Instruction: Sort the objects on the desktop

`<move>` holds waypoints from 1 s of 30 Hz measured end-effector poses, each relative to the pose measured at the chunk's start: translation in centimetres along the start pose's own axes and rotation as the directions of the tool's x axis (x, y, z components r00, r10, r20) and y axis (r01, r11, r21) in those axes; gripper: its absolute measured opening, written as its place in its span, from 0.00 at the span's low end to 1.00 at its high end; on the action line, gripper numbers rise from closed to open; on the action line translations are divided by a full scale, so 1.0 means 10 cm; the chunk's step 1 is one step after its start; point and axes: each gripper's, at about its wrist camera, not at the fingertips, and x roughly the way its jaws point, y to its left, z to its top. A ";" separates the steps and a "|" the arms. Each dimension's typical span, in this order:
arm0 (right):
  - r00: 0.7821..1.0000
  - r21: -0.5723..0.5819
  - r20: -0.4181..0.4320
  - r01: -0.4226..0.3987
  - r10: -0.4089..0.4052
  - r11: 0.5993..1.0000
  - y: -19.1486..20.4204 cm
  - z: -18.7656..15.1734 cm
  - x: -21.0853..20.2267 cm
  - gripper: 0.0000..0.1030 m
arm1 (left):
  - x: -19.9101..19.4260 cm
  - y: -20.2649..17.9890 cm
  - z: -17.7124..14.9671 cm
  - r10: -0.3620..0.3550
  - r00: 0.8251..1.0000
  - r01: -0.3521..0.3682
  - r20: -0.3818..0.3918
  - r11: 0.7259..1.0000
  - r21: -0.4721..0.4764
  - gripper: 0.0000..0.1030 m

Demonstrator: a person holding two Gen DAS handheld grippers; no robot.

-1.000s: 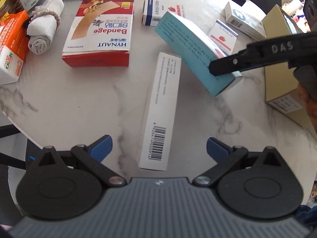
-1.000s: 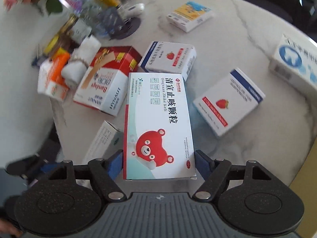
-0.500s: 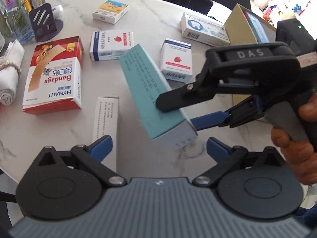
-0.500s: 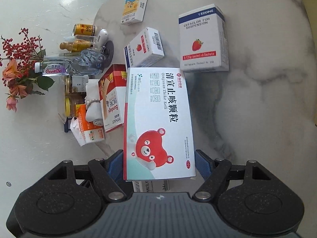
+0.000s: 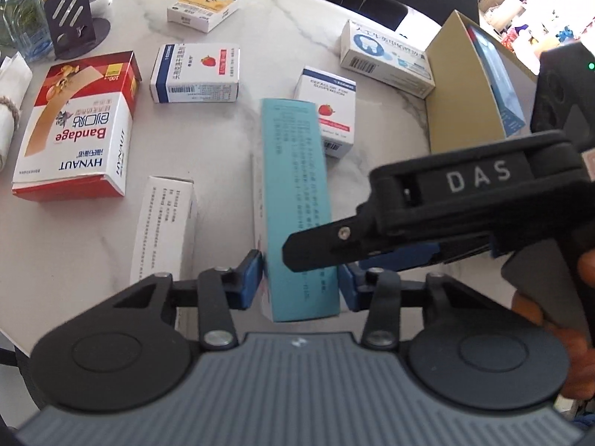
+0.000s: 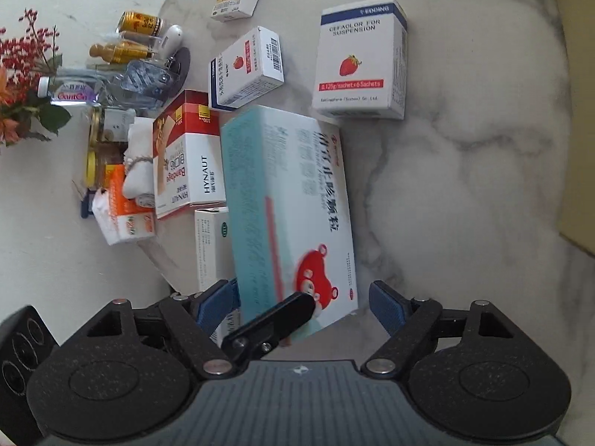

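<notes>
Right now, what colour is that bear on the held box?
Red; the bear shows best in the right wrist view.

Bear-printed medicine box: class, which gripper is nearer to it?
Left. The left gripper is shut on the bear-printed medicine box; the right gripper stands open around it, one pad clear.

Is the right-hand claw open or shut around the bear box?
Open: the right gripper has a blue pad standing clear of the bear box. The left gripper is shut on the box.
</notes>
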 end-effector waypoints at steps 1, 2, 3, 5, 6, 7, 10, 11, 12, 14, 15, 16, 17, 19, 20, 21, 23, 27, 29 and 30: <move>1.000 -0.018 0.005 0.015 -0.015 1.000 0.02 0.01 -0.02 0.82 | 0.00 -0.01 0.00 0.000 1.000 0.000 0.000 1.000 0.005 0.40; 0.999 -0.036 0.013 0.032 -0.032 0.999 0.07 0.01 -0.03 0.82 | 0.01 -0.02 0.00 0.002 1.000 -0.002 0.000 1.000 0.011 0.41; 0.999 -0.055 0.021 0.050 -0.049 0.997 0.11 0.02 -0.02 0.82 | 0.02 -0.03 0.01 0.004 1.000 -0.004 -0.002 1.000 0.018 0.41; 0.996 -0.091 0.038 0.085 -0.082 0.992 0.20 0.04 -0.02 0.82 | 0.03 -0.04 0.01 0.007 1.000 -0.007 -0.012 1.000 0.024 0.42; 0.994 -0.109 0.047 0.103 -0.099 0.989 0.25 0.05 -0.02 0.82 | 0.04 -0.05 0.01 0.005 1.000 -0.005 -0.018 1.000 0.022 0.45; 0.992 -0.127 0.056 0.121 -0.115 0.984 0.29 0.06 -0.02 0.82 | 0.04 -0.05 0.01 0.000 1.000 0.000 -0.022 1.000 0.021 0.48; 0.983 -0.179 0.086 0.176 -0.163 0.968 0.43 0.09 -0.01 0.82 | 0.05 -0.07 0.00 -0.008 0.999 0.008 -0.032 1.000 0.024 0.64; 0.979 -0.196 0.096 0.194 -0.178 0.961 0.47 0.09 -0.01 0.82 | 0.04 -0.07 0.00 -0.003 1.000 0.003 -0.031 1.000 0.024 0.75; 0.975 -0.213 0.107 0.212 -0.193 0.954 0.52 0.10 -0.01 0.82 | 0.04 -0.07 -0.01 0.004 1.000 -0.004 -0.031 1.000 0.025 0.85; 0.966 -0.245 0.129 0.248 -0.222 0.937 0.61 0.12 0.00 0.81 | 0.01 -0.07 -0.02 0.021 0.999 -0.020 -0.028 0.999 0.030 0.89; 0.963 -0.242 0.128 0.261 -0.236 0.934 0.63 0.15 0.05 0.79 | 0.00 -0.06 -0.02 0.027 0.999 -0.026 -0.030 0.999 0.029 0.90; 0.960 -0.237 0.127 0.274 -0.250 0.932 0.65 0.18 0.10 0.72 | -0.02 -0.05 -0.03 0.032 0.999 -0.031 -0.031 0.999 0.028 0.94; 0.956 -0.239 0.129 0.288 -0.264 0.927 0.67 0.18 0.12 0.66 | -0.04 -0.03 -0.03 0.040 0.999 -0.039 -0.030 0.999 0.024 0.96; 0.951 -0.235 0.136 0.304 -0.278 0.923 0.65 0.16 0.13 0.49 | -0.09 -0.01 -0.03 0.059 0.998 -0.058 -0.027 0.998 0.023 1.00; 0.950 -0.231 0.136 0.307 -0.282 0.923 0.63 0.15 0.14 0.49 | -0.12 0.01 -0.04 0.061 0.998 -0.061 -0.027 0.998 0.026 1.00; 0.949 -0.226 0.135 0.310 -0.286 0.923 0.61 0.14 0.14 0.49 | -0.14 0.02 -0.05 0.061 0.998 -0.061 -0.026 0.998 0.027 1.00; 0.947 -0.218 0.134 0.317 -0.293 0.923 0.56 0.12 0.15 0.46 | -0.17 0.04 -0.07 0.066 0.997 -0.065 -0.032 0.997 0.030 1.00; 0.945 -0.201 0.141 0.319 -0.295 0.926 0.54 0.10 0.06 0.41 | -0.15 0.06 -0.07 0.068 0.995 -0.065 -0.067 0.997 0.040 1.00; 0.946 -0.193 0.151 0.314 -0.288 0.930 0.51 0.10 -0.02 0.40 | -0.15 0.04 -0.04 0.054 0.996 -0.050 -0.076 0.998 0.048 1.00; 0.946 -0.189 0.156 0.312 -0.285 0.931 0.50 0.09 -0.06 0.40 | -0.15 0.02 -0.03 0.048 0.996 -0.044 -0.079 0.998 0.053 1.00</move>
